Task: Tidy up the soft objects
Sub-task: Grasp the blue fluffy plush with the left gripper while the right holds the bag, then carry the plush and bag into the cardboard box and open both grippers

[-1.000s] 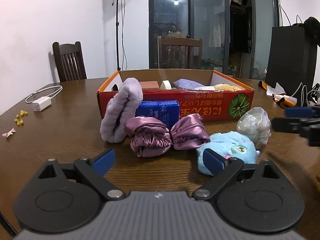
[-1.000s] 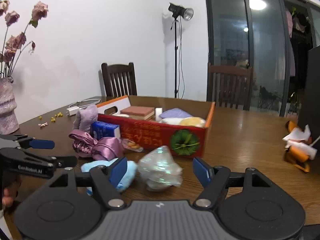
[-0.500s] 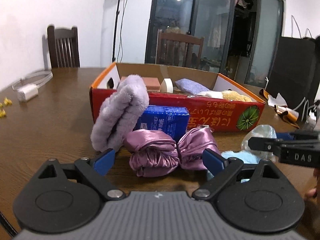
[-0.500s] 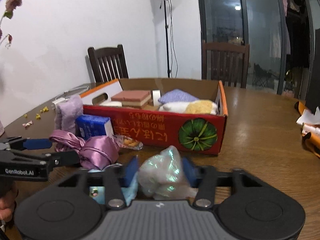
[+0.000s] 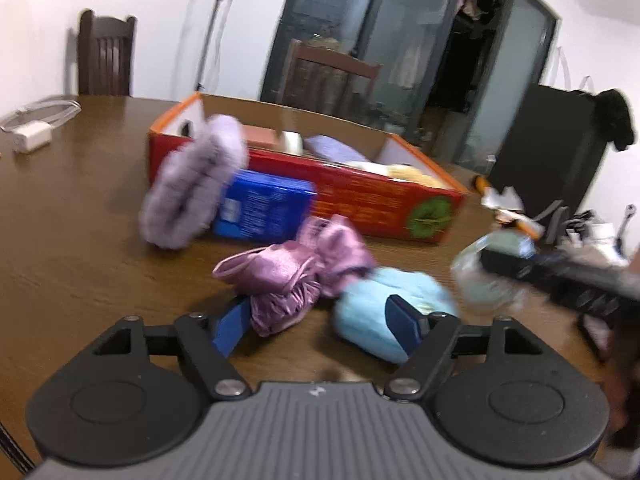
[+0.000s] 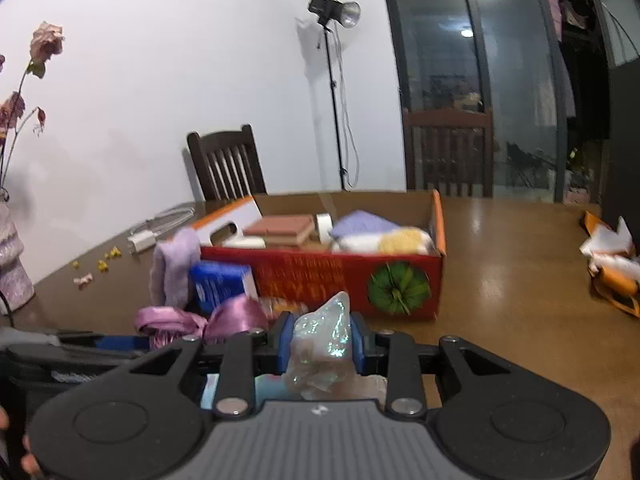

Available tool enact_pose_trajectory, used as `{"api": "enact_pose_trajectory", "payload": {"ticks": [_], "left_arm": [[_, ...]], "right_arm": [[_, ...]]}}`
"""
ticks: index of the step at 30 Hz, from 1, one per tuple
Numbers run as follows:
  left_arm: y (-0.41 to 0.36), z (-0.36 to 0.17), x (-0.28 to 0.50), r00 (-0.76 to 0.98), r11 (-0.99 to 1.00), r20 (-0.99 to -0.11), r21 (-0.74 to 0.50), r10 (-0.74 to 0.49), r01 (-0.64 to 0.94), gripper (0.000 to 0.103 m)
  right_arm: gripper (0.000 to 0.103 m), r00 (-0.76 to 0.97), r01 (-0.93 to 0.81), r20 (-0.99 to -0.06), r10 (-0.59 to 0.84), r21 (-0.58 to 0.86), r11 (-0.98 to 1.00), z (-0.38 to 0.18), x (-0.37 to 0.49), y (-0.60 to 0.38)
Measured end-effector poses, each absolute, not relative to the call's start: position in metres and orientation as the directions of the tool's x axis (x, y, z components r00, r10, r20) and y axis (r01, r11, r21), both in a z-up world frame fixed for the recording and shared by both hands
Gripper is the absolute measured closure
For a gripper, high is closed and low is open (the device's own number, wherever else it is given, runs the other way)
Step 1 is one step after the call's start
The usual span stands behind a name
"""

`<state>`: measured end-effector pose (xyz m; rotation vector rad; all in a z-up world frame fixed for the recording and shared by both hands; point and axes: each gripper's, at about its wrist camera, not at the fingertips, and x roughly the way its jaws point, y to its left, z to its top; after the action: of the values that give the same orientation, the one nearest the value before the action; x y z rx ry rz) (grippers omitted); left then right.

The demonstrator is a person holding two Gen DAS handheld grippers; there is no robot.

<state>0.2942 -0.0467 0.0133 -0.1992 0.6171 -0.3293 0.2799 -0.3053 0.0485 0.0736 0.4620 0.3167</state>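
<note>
My right gripper [image 6: 320, 338] is shut on a crinkly iridescent bag [image 6: 326, 320], and its jaws are still closing on it. In the left wrist view that bag [image 5: 480, 276] hangs at the right, held clear of the table. My left gripper [image 5: 316, 324] hovers low with closing jaws. Between them lie a purple satin bow [image 5: 288, 276] and a light-blue plush [image 5: 376, 316]; neither is pinched. Behind stands a red cardboard box [image 5: 360, 204] with soft things inside. A lilac fluffy piece [image 5: 188, 184] and a blue pack [image 5: 260, 208] lean on its front.
A white charger with its cable [image 5: 32, 136] lies at the far left. Orange and white wrappers [image 6: 612, 264] sit on the right of the table. A vase of dried flowers [image 6: 12, 280] is at the left edge. Chairs [image 6: 228, 164] and a light stand line the far side.
The right gripper has shut on the iridescent bag and raised it off the table. The left gripper has tilted and come closer to the satin bow and blue plush, its jaws narrower.
</note>
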Motion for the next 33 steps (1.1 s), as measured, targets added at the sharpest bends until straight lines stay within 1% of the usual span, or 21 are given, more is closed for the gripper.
{"api": "enact_pose_trajectory", "payload": {"ticks": [1,4,7,9,11,12,14,15,16,18,20,23,26,28,30,31,33], "left_arm": [[-0.052,0.014,0.293,0.755,0.921,-0.534,-0.29,-0.382,0.261,0.019],[-0.074,0.014,0.295,0.757,0.921,-0.529,-0.274,-0.384,0.275,0.013],[-0.093,0.011,0.302,0.758,0.93,-0.54,-0.239,-0.366,0.279,0.01],[-0.103,0.008,0.305,0.762,0.94,-0.551,-0.212,-0.34,0.267,0.01],[-0.108,0.001,0.306,0.766,0.95,-0.562,-0.189,-0.311,0.248,0.015],[-0.109,0.0,0.304,0.767,0.949,-0.558,-0.186,-0.316,0.255,0.022],[-0.108,0.002,0.299,0.763,0.945,-0.558,-0.196,-0.327,0.261,0.027],[-0.106,0.002,0.296,0.762,0.944,-0.557,-0.197,-0.331,0.266,0.033],[-0.103,0.003,0.292,0.755,0.939,-0.558,-0.204,-0.345,0.278,0.047],[-0.096,0.005,0.281,0.734,0.924,-0.561,-0.234,-0.383,0.303,0.05],[-0.091,0.004,0.268,0.733,0.923,-0.56,-0.218,-0.385,0.318,0.052],[-0.083,0.006,0.251,0.738,0.923,-0.556,-0.195,-0.383,0.332,0.06],[-0.075,0.009,0.242,0.731,0.917,-0.555,-0.21,-0.397,0.339,0.062],[-0.067,0.015,0.234,0.724,0.905,-0.545,-0.223,-0.423,0.361,0.068],[-0.055,0.02,0.224,0.719,0.891,-0.527,-0.235,-0.453,0.389,0.072],[-0.05,0.021,0.222,0.718,0.889,-0.524,-0.24,-0.457,0.39,0.073],[-0.042,0.019,0.221,0.736,0.906,-0.529,-0.225,-0.422,0.358,0.074]], "right_arm": [[0.074,0.847,-0.272,-0.435,0.306,0.141,0.952,0.045,0.277,-0.307],[0.074,0.848,-0.229,-0.455,0.27,0.144,0.963,0.037,0.269,-0.312],[0.074,0.847,-0.205,-0.469,0.253,0.151,0.967,0.032,0.263,-0.317],[0.074,0.845,-0.196,-0.474,0.246,0.153,0.969,0.029,0.259,-0.32],[0.074,0.845,-0.184,-0.479,0.236,0.153,0.971,0.027,0.255,-0.324],[0.074,0.846,-0.179,-0.481,0.232,0.154,0.972,0.026,0.253,-0.326],[0.074,0.846,-0.169,-0.482,0.227,0.161,0.972,0.024,0.249,-0.33],[0.074,0.847,-0.165,-0.482,0.225,0.165,0.972,0.024,0.247,-0.332],[0.074,0.847,-0.162,-0.482,0.223,0.166,0.973,0.024,0.246,-0.334],[0.074,0.849,-0.156,-0.48,0.22,0.17,0.973,0.024,0.243,-0.336],[0.074,0.85,-0.159,-0.477,0.224,0.174,0.972,0.026,0.239,-0.337],[0.074,0.845,-0.176,-0.478,0.24,0.175,0.969,0.026,0.239,-0.333],[0.074,0.836,-0.198,-0.488,0.25,0.156,0.968,0.027,0.24,-0.324],[0.074,0.834,-0.208,-0.489,0.257,0.152,0.966,0.028,0.24,-0.318],[0.073,0.83,-0.218,-0.49,0.265,0.151,0.964,0.03,0.237,-0.313],[0.073,0.829,-0.225,-0.49,0.271,0.153,0.962,0.03,0.234,-0.311],[0.073,0.824,-0.236,-0.491,0.283,0.157,0.959,0.03,0.23,-0.305]]}}
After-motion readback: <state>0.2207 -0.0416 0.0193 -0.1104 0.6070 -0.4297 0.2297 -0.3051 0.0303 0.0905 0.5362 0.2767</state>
